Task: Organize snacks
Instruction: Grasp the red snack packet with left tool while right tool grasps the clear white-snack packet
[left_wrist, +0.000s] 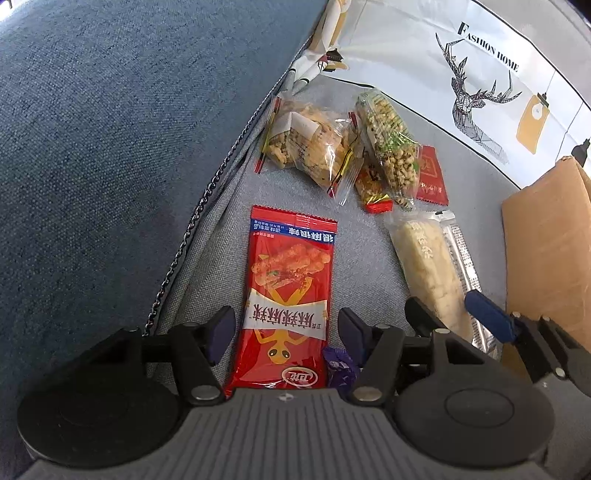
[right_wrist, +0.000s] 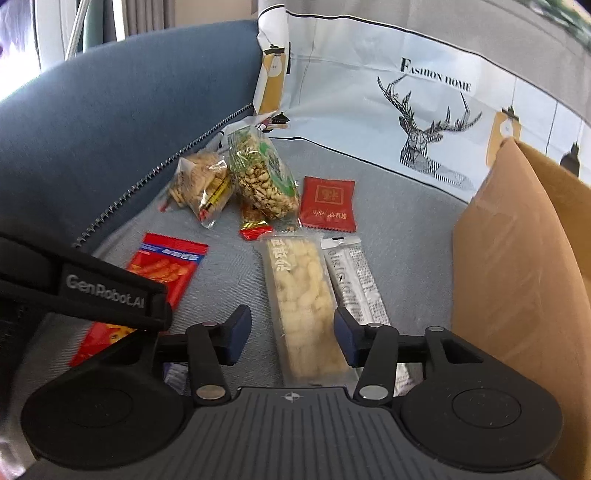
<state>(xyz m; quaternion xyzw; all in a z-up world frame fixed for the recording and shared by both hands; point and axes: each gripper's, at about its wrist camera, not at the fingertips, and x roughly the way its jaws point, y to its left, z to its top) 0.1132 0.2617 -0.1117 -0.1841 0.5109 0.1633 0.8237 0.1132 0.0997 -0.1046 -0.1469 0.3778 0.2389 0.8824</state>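
Left gripper (left_wrist: 284, 334) stands open, straddling the long red packet (left_wrist: 290, 295), which lies flat in the lower centre of the frame. Right gripper (right_wrist: 291, 338) is likewise open astride the pale rice-crisp bar (right_wrist: 304, 306). Both wrappers look light, slick and crushable; a grip across the mid-width is advised. Cardboard box (right_wrist: 517, 277) stands at right.

spicy strip packet (left_wrist: 288, 295) left | rice bar (right_wrist: 306, 306) right – cardboard box (right_wrist: 524, 266) beyond
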